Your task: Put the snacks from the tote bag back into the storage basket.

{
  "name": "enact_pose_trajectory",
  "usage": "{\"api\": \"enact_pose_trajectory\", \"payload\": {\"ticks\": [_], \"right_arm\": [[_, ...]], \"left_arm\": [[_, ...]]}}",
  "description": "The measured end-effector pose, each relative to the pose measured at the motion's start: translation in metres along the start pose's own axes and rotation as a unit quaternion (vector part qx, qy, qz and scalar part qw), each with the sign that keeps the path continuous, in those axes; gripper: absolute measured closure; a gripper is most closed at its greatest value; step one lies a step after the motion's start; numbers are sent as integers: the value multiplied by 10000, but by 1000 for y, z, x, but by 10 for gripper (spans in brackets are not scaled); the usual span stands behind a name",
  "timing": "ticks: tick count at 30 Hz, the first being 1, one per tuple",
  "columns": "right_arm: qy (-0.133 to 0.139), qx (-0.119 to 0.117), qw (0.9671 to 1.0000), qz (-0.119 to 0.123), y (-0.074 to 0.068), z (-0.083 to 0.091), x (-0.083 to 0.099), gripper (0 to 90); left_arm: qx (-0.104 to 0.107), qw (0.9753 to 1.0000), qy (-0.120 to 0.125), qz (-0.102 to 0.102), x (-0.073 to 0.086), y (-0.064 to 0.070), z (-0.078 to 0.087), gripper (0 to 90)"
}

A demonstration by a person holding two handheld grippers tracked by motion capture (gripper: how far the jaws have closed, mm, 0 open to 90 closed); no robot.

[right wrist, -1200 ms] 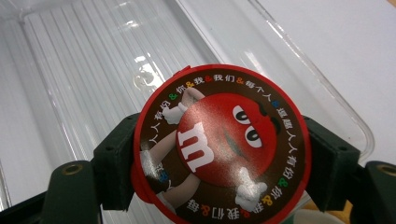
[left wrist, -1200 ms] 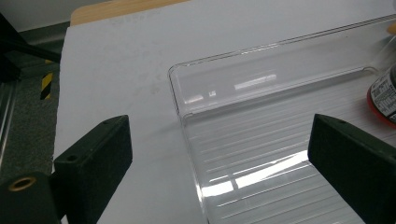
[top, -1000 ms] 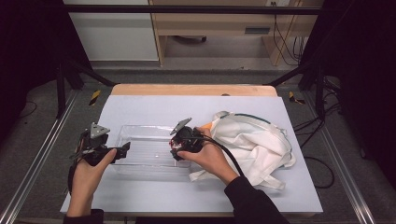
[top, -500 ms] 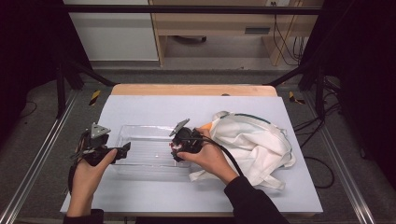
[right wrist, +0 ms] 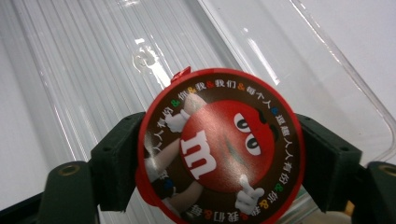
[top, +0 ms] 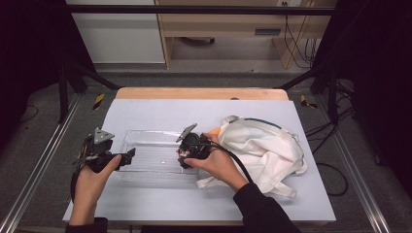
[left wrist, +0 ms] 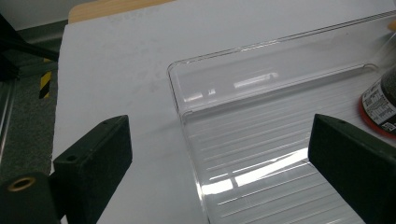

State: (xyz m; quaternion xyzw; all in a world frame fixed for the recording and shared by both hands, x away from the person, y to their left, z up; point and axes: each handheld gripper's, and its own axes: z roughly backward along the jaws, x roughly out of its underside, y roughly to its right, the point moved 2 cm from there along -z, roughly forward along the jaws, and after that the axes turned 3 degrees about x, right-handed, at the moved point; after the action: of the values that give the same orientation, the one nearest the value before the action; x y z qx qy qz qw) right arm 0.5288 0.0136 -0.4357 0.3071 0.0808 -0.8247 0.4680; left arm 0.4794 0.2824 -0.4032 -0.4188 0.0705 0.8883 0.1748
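- The right gripper (right wrist: 219,186) pinches a round candy tub (right wrist: 219,156) by its sides, red lid facing the camera, low over the ribbed floor of the clear plastic tray (top: 145,138).
- The left gripper (left wrist: 219,154) is spread wide at the tray's left end, holding nothing.
- The step looks like setting the tub into the tray; next, lower it flat and release.
- A white bag (top: 265,150) lies just right of the tray.

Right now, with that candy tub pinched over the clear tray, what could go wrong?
The round candy tub is held only at its curved sides by the right gripper, so it might slip out. The clear tray looks light; the left gripper is open astride its end wall, not clamping it, so a bump could slide it.
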Motion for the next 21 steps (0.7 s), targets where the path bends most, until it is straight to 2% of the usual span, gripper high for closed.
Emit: {"api": "enact_pose_trajectory", "payload": {"ticks": [4, 10, 16, 21], "right_arm": [[228, 12, 9997, 2, 2, 9, -2, 205], [475, -11, 9987, -178, 9, 24, -2, 172], [719, 0, 9968, -337, 14, 45, 0, 161], [870, 64, 9955, -359, 18, 62, 6, 139]], "left_arm": [[-8, 10000, -16, 0, 0, 0, -1, 62], [-36, 10000, -19, 0, 0, 0, -1, 61], [-74, 10000, -28, -17, -1, 2, -2, 60], [-97, 9999, 9, -37, -2, 4, 0, 60]]}}
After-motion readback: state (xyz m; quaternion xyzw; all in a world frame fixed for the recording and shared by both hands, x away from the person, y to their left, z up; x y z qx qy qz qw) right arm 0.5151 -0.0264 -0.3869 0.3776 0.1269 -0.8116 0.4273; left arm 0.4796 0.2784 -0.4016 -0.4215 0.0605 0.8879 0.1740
